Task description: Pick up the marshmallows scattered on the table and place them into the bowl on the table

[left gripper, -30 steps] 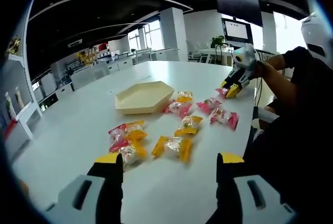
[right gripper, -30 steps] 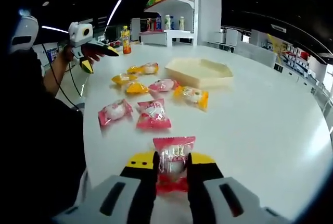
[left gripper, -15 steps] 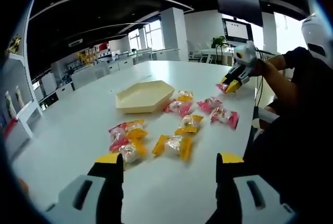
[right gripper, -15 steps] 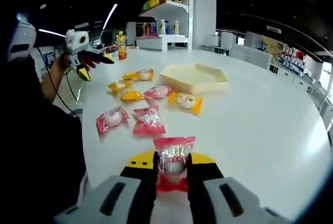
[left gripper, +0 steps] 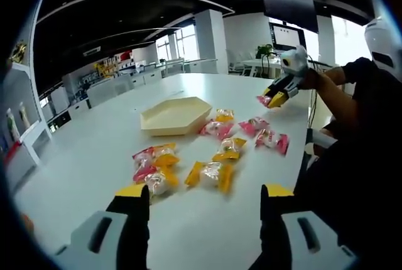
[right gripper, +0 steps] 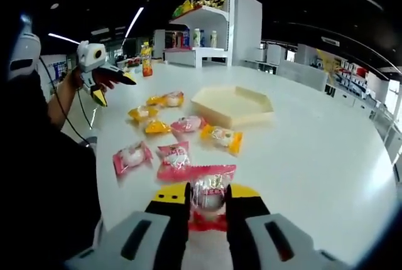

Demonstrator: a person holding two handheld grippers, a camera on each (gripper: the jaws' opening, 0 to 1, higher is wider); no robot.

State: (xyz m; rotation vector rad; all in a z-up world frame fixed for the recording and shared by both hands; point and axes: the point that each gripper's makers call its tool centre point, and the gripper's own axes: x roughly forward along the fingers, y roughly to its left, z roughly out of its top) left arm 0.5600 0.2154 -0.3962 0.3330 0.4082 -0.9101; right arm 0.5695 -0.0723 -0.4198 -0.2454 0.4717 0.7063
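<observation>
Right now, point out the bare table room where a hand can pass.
Bare table lies beyond the bowl and to its right in the right gripper view. Crowded: wrapped marshmallows cluster between the bowl and the person's side.

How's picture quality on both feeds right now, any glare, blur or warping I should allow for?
Left gripper view: sharp on the marshmallows; bright window glare at upper right; fisheye bends the ceiling lines. Right gripper view: the held pink marshmallow is clear; the white table reflects light softly; the shelves curve near the edges.
</observation>
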